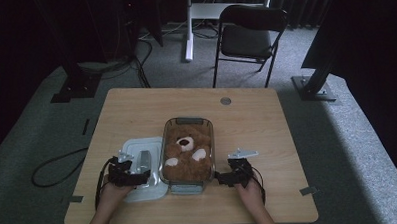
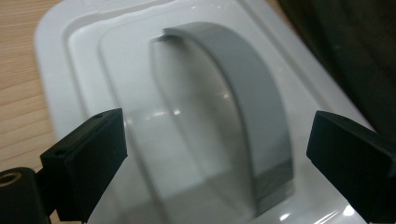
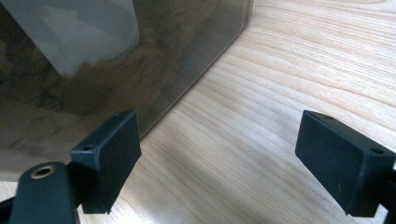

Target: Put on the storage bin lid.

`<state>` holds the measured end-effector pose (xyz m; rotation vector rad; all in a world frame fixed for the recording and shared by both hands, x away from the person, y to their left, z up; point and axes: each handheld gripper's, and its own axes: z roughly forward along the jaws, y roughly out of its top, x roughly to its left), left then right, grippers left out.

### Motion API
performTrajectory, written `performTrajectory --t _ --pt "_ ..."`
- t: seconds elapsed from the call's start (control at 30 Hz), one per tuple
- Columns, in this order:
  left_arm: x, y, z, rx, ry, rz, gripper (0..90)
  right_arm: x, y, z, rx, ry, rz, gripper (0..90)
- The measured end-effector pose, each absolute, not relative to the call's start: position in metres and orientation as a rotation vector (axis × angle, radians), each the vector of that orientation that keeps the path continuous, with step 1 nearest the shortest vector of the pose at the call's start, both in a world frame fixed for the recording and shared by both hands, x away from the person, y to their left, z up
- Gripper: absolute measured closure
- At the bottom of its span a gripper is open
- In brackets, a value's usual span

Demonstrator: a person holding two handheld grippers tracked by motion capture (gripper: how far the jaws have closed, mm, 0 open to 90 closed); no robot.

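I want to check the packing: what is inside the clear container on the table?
A brown teddy bear lies inside the clear container, face up, with pale muzzle and paws. The bear covers whatever lies beneath it, so that cannot be seen.

1 lid [image 1: 144, 170], 1 dish [image 1: 187, 123], 1 teddy [image 1: 188, 150], 1 chair [image 1: 249, 37]

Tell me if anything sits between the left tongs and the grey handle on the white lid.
Nothing visible does. The left tongs are open with the grey handle of the white lid right between the jaws, and no pad touches it.
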<state>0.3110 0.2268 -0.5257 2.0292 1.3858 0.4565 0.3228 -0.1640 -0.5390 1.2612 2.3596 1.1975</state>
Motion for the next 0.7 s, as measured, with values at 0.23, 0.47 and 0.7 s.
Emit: performTrajectory --t 0.23,0.47,0.7 --pt "0.312 0.221 -0.525 1.998 1.374 0.521 22.4 0.322 -0.165 -0.538 1.264 2.345 1.205 13.4" --pt "0.311 0.222 -0.522 1.985 1.35 0.508 59.0 0.319 -0.16 -0.535 1.231 2.357 1.242 13.4" --pt "0.309 0.233 -0.516 1.937 1.371 0.473 68.6 0.318 -0.158 -0.536 1.238 2.355 1.24 13.6"
